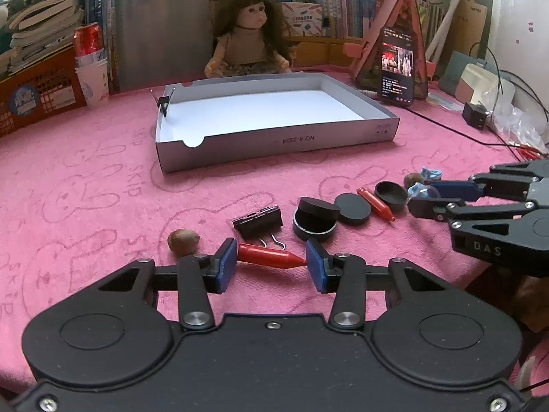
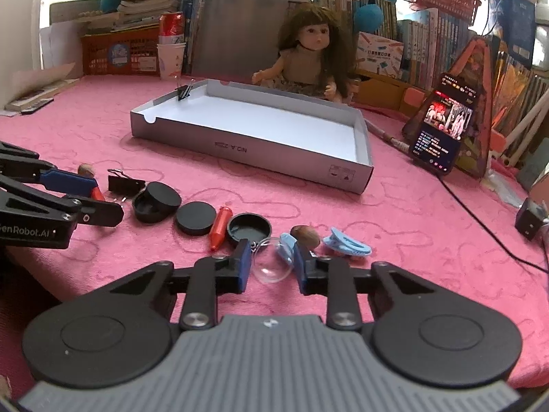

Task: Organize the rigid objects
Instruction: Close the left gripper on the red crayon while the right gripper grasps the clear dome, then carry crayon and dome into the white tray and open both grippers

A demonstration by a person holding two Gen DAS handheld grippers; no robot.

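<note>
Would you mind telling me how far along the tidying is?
Done: only a binder clip sits on the box wall. In hand: left gripper brackets a red piece; right gripper brackets a clear dome. Left: lids, nuts, clips.

Tray (image 1: pixel 274 140) behind items row, doll (image 1: pixel 248 34) beyond

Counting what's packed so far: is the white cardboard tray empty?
Nearly empty: the white cardboard tray shows bare floor, with one black binder clip clipped on its far rim.
</note>
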